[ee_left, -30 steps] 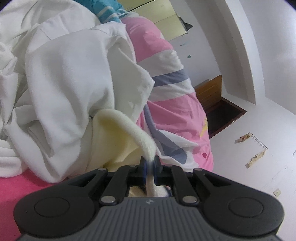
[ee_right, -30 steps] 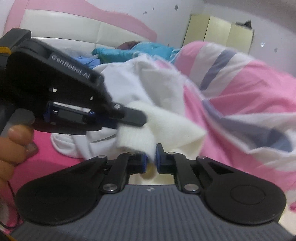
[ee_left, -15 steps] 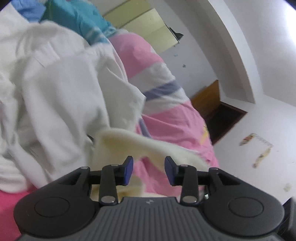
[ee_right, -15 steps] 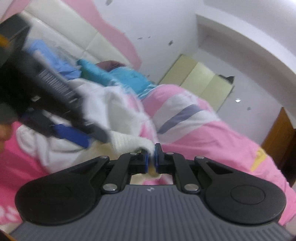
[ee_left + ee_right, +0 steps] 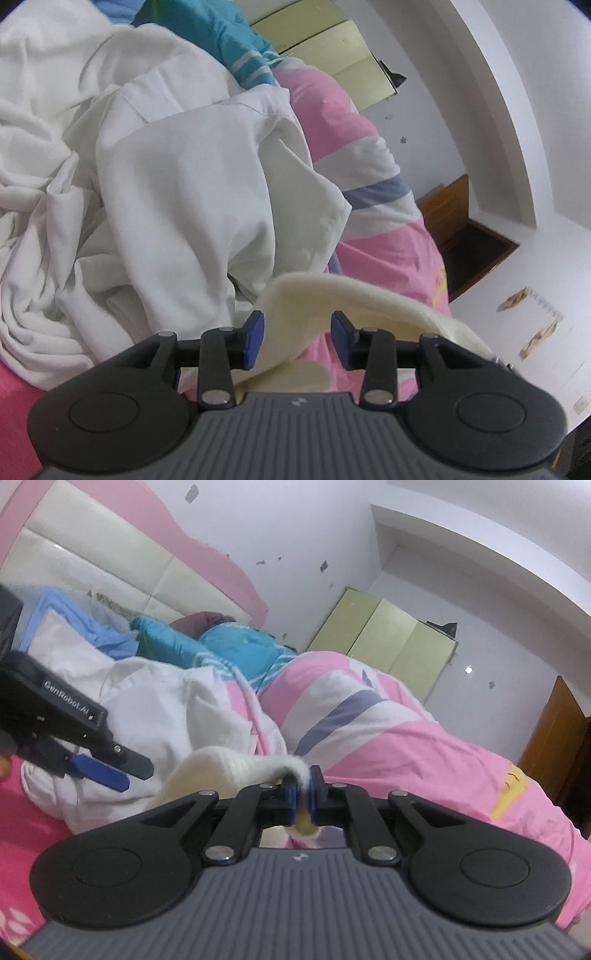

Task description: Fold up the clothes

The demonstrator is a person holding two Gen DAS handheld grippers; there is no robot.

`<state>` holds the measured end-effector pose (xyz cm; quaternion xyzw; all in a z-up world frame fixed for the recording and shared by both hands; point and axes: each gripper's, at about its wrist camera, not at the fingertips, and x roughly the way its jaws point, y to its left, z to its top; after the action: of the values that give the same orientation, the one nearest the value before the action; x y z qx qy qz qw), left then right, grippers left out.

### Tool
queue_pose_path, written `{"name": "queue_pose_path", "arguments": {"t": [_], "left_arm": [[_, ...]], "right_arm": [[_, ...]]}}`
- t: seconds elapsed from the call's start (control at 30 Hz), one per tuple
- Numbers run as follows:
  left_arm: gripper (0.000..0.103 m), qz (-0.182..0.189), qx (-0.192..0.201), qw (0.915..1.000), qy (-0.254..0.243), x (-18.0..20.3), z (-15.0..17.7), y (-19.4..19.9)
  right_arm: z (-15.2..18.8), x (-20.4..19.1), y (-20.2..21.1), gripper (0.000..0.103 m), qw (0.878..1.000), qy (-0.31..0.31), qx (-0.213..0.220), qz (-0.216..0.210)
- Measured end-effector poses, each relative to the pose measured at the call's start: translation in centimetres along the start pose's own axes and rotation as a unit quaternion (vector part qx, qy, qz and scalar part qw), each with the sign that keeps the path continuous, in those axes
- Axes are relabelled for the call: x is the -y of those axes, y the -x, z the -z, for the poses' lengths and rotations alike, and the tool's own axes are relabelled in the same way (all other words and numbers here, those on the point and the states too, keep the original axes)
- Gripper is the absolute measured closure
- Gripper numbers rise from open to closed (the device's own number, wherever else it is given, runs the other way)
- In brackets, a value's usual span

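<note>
A fluffy cream garment [image 5: 369, 299] stretches across in front of my left gripper [image 5: 297, 332]. Its jaws are opening; the cloth passes between the blue pads and neither presses on it. In the right wrist view, my right gripper [image 5: 303, 794] is shut on one end of the cream garment [image 5: 221, 771], which is pinched between its pads and droops to the left. The left gripper [image 5: 122, 771] shows at the left of that view, beside the cloth. A crumpled white garment [image 5: 184, 184] lies just behind on the bed.
A pink, white and purple striped quilt [image 5: 406, 746] bulges on the right. Teal clothing [image 5: 240, 646] and blue cloth lie near the pink-and-cream headboard [image 5: 110, 572]. A pale green wardrobe [image 5: 388, 635] and a brown door [image 5: 561, 738] stand beyond. A pink sheet [image 5: 22, 830] covers the mattress.
My left gripper went from shut on the cream garment to open, letting it go. My right gripper rose and tilted, keeping hold of the cloth's other end.
</note>
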<state>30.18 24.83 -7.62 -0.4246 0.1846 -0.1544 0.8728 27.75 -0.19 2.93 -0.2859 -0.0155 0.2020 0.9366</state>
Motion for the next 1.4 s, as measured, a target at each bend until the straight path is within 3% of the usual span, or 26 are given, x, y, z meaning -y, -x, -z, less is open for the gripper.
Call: {"name": "queue_pose_path", "arguments": {"t": [0.07,0.2,0.43,0.77,0.93,1.17,1.4], "left_arm": [[0.048,-0.007,-0.002,0.9995,-0.03,0.8,0.2,-0.1],[0.044,-0.035,-0.013,0.9944,-0.099,2.5,1.2,-0.8],[0.042,-0.054,-0.029,0.9847,-0.163,4.1,2.8,-1.6],[0.038,-0.04,-0.015,0.9867,-0.157,4.6,2.3,-0.8],[0.037,-0.024,-0.003,0.9892,-0.145,4.6,1.8,0.0],[0.038,-0.036,0.003,0.9933,-0.11,3.8,1.5,-0.2],[0.039,-0.047,0.012,0.9976,-0.049,2.0,0.8,0.2]], "right_arm": [[-0.1,-0.1,0.3,0.098,1.0,0.013,0.009,0.01],[-1.4,0.3,0.9,0.098,0.997,0.045,0.043,0.044],[-4.5,1.2,1.9,0.098,0.988,0.091,0.1,0.073],[-10.6,1.9,2.7,0.098,0.969,0.131,0.193,0.082],[-13.2,1.5,1.6,0.098,0.965,0.123,0.231,0.037],[-15.8,-1.3,-0.8,0.098,0.95,0.145,0.269,-0.069],[-17.5,-5.6,-3.8,0.098,0.929,0.189,0.272,-0.163]]}}
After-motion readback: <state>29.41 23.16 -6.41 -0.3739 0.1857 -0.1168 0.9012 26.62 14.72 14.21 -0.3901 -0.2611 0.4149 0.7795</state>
